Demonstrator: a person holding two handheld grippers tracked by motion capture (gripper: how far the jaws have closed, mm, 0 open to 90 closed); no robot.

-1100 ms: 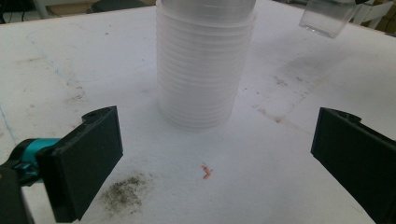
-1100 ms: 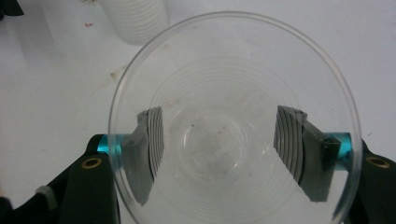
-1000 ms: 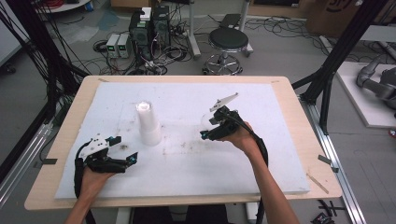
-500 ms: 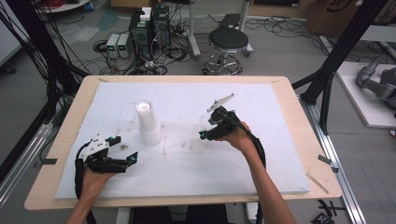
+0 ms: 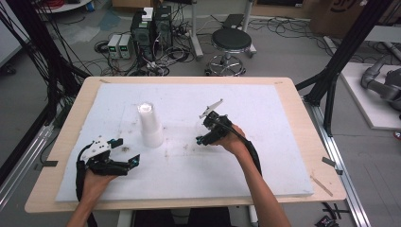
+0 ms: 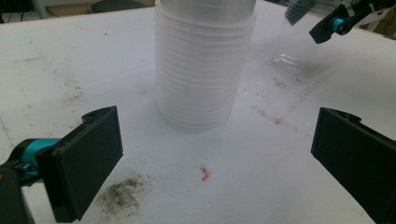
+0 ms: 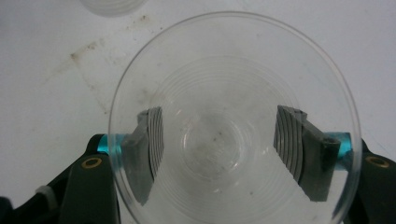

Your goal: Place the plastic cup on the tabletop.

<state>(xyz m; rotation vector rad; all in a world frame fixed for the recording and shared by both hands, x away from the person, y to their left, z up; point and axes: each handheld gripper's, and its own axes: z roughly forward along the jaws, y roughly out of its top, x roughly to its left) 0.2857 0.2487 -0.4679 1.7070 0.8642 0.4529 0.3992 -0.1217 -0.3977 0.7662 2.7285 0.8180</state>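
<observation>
Right hand-held gripper (image 5: 202, 137) clenched on a single clear cup (image 7: 233, 121), jaws pressing its sides, mouth toward the camera. Compared with a second ago, drawn slightly nearer the person and lower over the worktop (image 5: 283, 101), well apart from the cup stack (image 5: 150, 125). Probably a cup peeled off and being set down upright. Left hand-held gripper (image 5: 126, 152) released, waiting near the stack.

Between the right gripper's (image 7: 219, 154) black, teal-jointed fingers (image 7: 149, 144) sits a clear ribbed cup (image 7: 233, 116). Ahead of the left gripper's (image 6: 219, 163) black fingers (image 6: 86, 161): a translucent white cup stack (image 6: 205, 60) (dark smudges on white foam (image 6: 70, 56)).
</observation>
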